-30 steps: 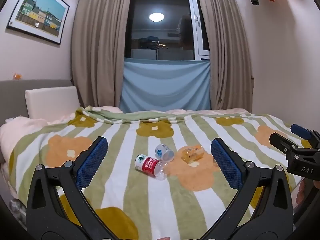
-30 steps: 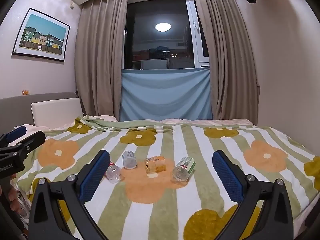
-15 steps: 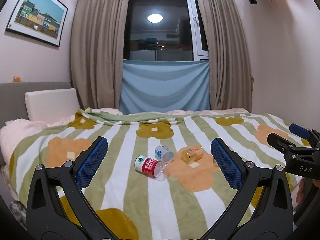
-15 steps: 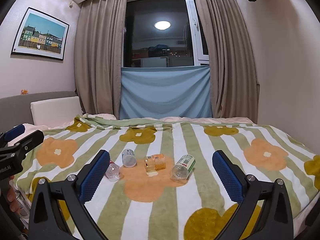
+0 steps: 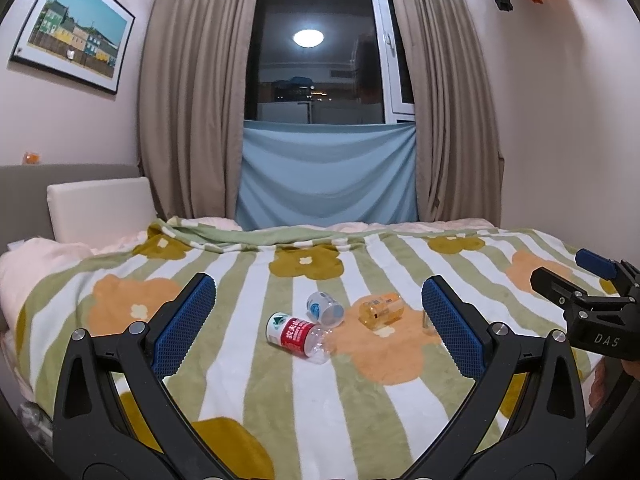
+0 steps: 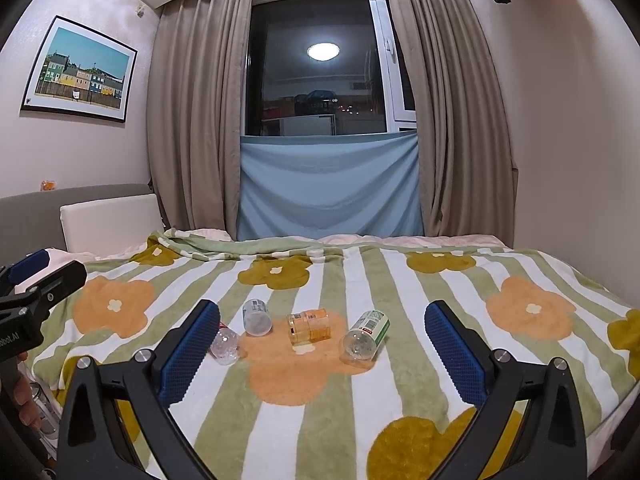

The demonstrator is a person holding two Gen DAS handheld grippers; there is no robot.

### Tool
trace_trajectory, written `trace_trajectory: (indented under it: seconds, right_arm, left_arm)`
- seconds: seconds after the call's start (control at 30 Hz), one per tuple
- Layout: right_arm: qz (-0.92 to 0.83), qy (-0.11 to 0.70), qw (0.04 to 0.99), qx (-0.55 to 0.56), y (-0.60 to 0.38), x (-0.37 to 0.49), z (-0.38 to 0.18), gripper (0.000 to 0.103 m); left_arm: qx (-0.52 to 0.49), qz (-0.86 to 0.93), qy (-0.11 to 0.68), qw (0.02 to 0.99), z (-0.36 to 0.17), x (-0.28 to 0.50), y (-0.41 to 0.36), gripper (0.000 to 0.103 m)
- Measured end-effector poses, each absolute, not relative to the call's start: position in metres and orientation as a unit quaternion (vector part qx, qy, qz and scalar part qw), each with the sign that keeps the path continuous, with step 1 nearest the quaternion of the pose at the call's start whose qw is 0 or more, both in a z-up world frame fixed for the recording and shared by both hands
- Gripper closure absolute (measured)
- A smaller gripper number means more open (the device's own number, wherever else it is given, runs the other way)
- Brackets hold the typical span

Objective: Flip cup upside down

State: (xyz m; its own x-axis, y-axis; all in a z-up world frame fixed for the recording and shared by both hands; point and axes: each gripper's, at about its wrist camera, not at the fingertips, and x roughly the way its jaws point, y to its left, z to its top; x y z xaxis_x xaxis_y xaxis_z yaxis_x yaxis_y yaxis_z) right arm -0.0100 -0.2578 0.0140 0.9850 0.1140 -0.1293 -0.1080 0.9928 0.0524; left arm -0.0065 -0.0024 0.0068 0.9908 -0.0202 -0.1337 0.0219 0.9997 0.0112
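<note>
A: Clear plastic, all four: the cups lie on their sides in a loose row on the striped flower blanket [image 6: 360,396], none standing either way up.

B: Four exactly?

A: Four in the right wrist view. From the left: the red-labelled cup [image 6: 226,344], partly behind the right gripper's near finger; the blue-labelled cup [image 6: 256,317]; the orange cup [image 6: 309,325]; the green-labelled cup [image 6: 365,336]. The left wrist view shows the first three plainly [image 5: 298,336] [image 5: 325,308] [image 5: 380,310]; the fourth is only a sliver behind that gripper's right pad.

B: Where on the bed do they sit?

A: Around the middle of the blanket, nearer its front edge than the far edge under the window. The red and blue ones are just beside each other; whether they touch cannot be told. The orange and green ones lie a little apart.

B: Room to work?

A: Bare blanket on every side of the row, with wide stretches toward the left and right edges and the far edge. The front edge falls below both frames.

B: And the grippers?

A: Two. The left gripper [image 5: 320,328] has its fingers spread wide, nothing between them, above the near blanket. The right gripper [image 6: 322,344] likewise stands wide apart and empty. Each shows at the other's frame edge, near the blanket's side edges.
</note>
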Motion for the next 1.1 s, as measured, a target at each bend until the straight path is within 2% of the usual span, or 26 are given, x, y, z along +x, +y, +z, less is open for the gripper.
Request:
trace_trajectory:
  seconds: [1.1]
  right_arm:
    - [0.051, 0.063, 0.997, 0.021, -0.2582, -0.0052, 0.0159, 0.001]
  left_arm:
    - [-0.006, -0.011, 0.062, 0.998, 0.0038, -0.0087, 0.0051, 0.0]
